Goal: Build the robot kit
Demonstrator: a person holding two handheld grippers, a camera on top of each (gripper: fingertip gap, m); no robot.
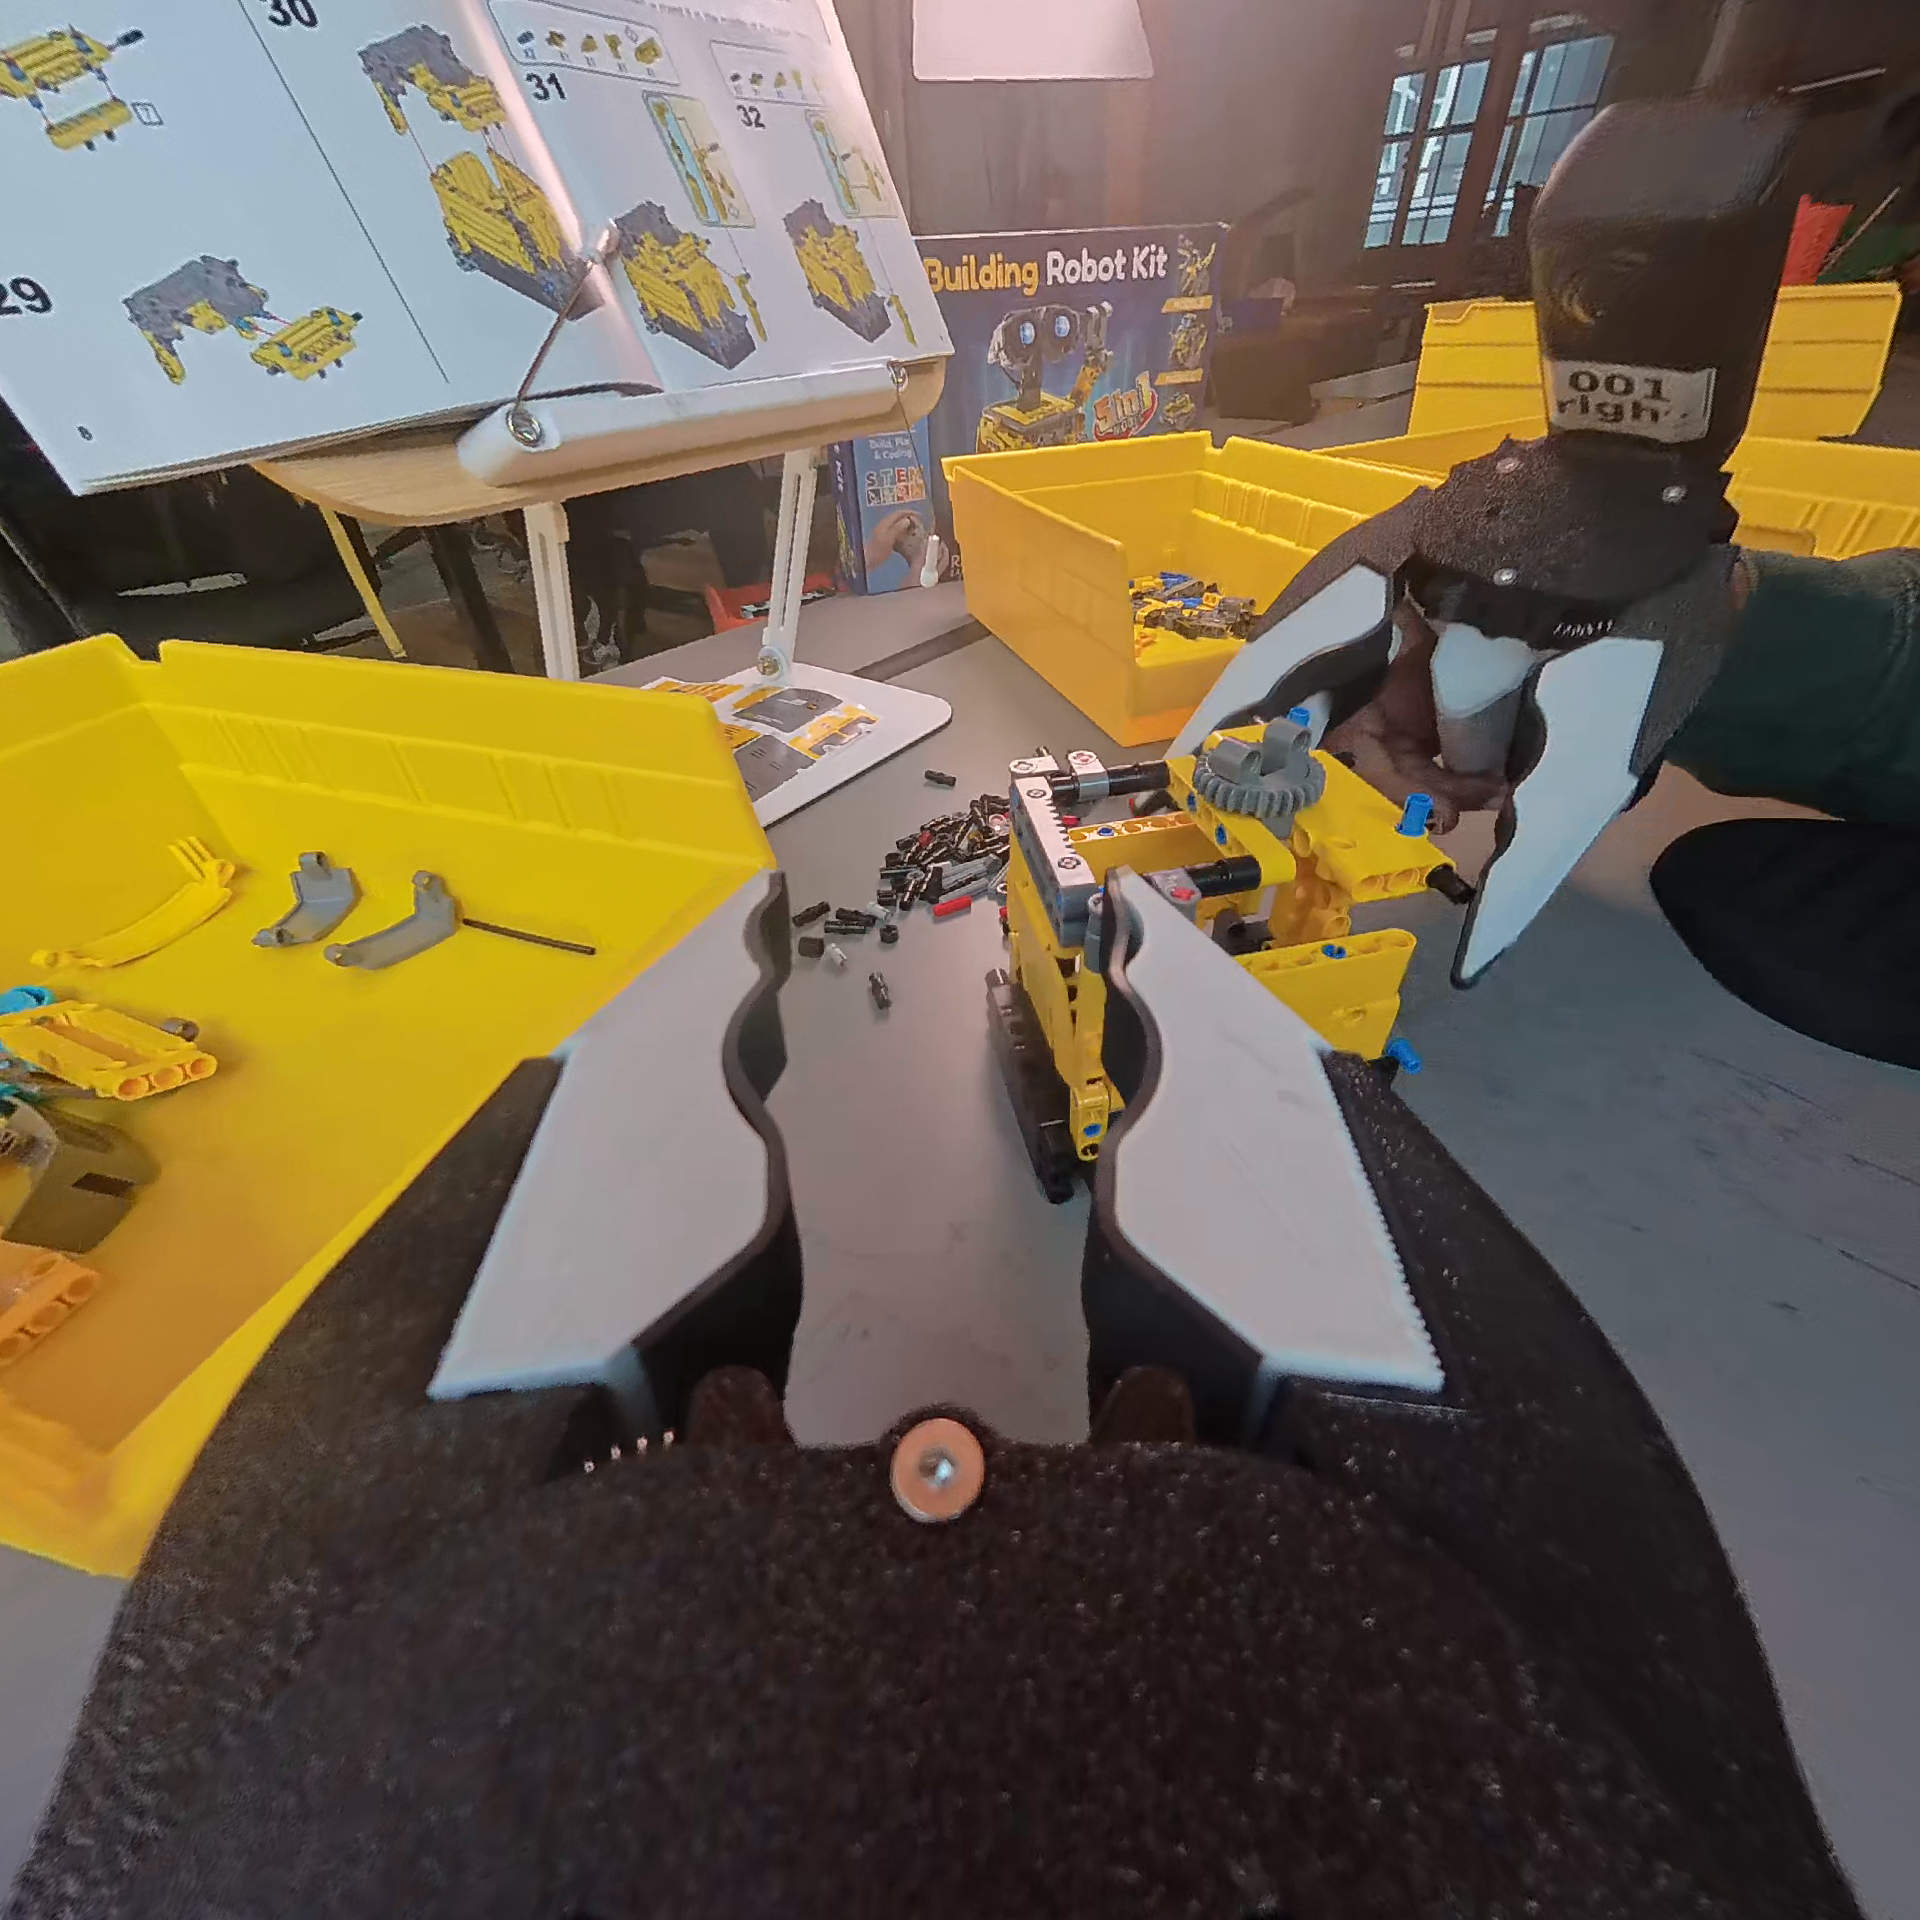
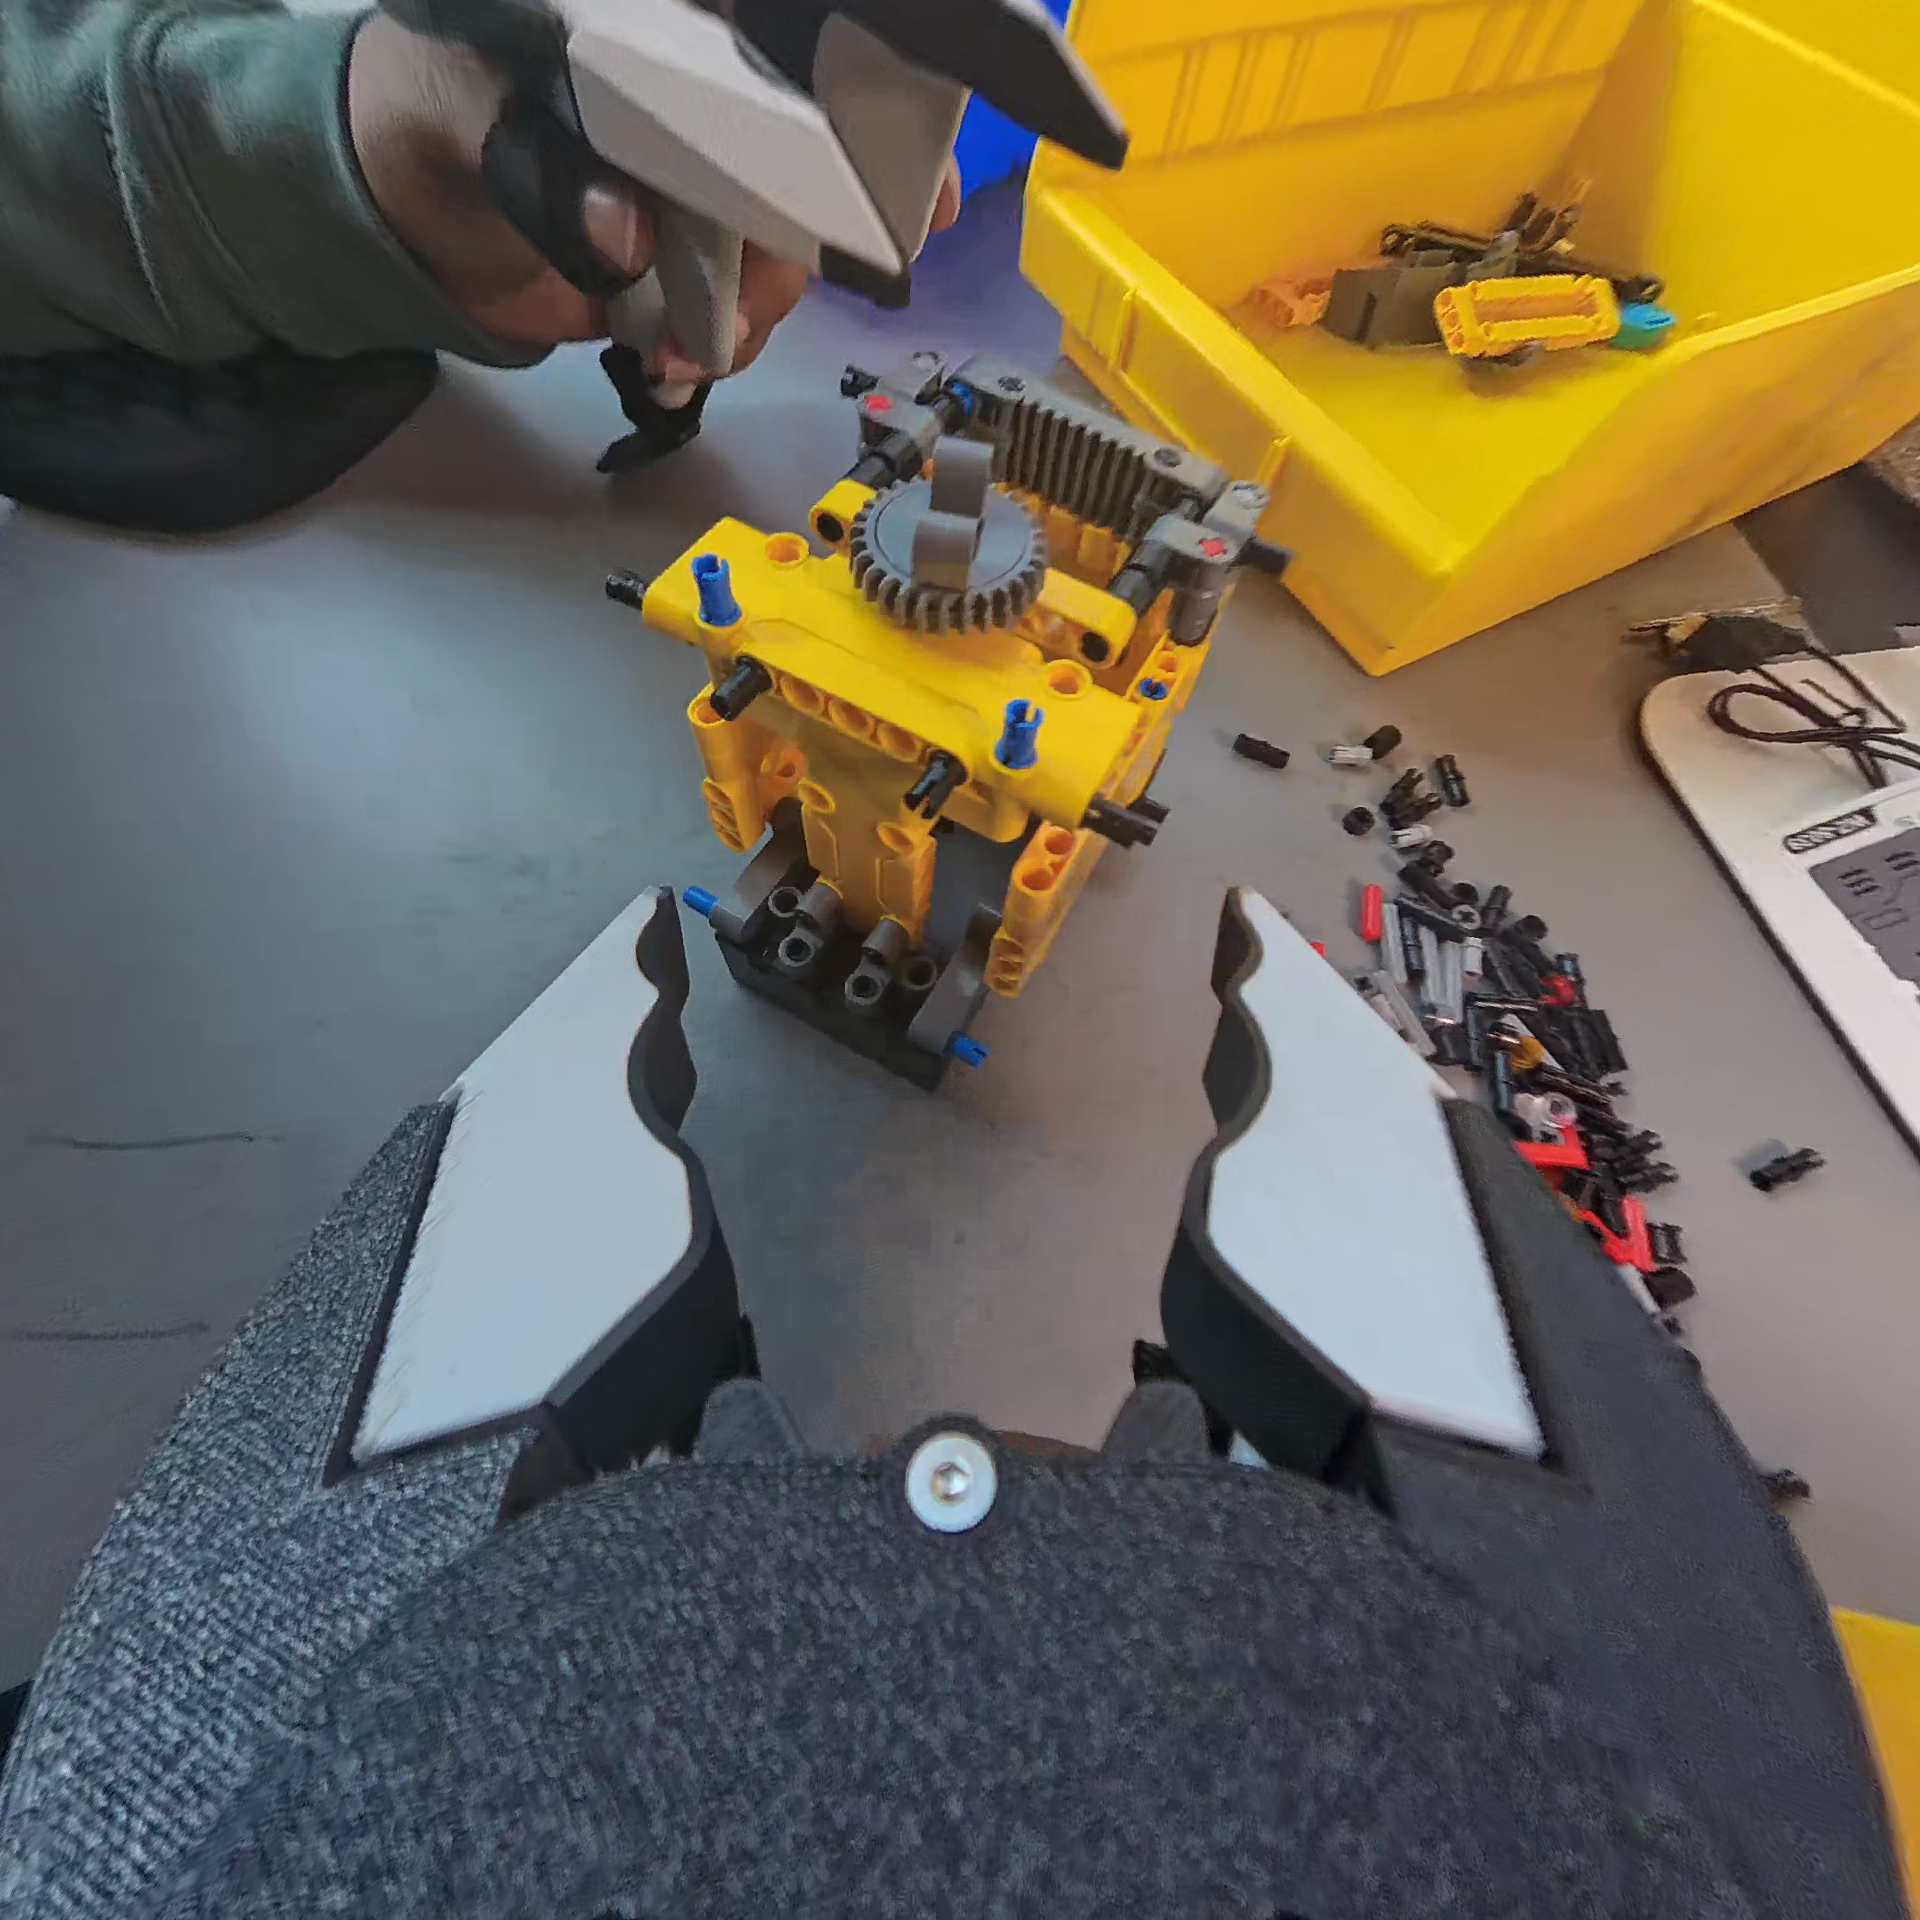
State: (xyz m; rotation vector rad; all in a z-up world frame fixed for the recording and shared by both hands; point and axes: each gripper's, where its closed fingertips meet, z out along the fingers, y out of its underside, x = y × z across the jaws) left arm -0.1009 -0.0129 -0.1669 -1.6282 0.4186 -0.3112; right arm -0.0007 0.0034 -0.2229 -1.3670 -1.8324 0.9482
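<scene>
Leftmost, a yellow bin (image 1: 343, 1039) keeps spare parts handy; the left gripper (image 1: 940, 904), jaws apart, seems to touch the yellow model (image 1: 1195, 904) mid-table; the right gripper (image 2: 951, 914) hovers near, jaws apart, empty.

Glossy plastic model (image 2: 914, 727); matt grey table (image 2: 312, 779), seemingly smooth; rough fabric-like gripper (image 2: 945, 935) body.

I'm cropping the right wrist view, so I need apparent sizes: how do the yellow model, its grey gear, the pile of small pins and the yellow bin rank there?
1. yellow bin, partly cut off
2. yellow model
3. pile of small pins
4. grey gear
</scene>
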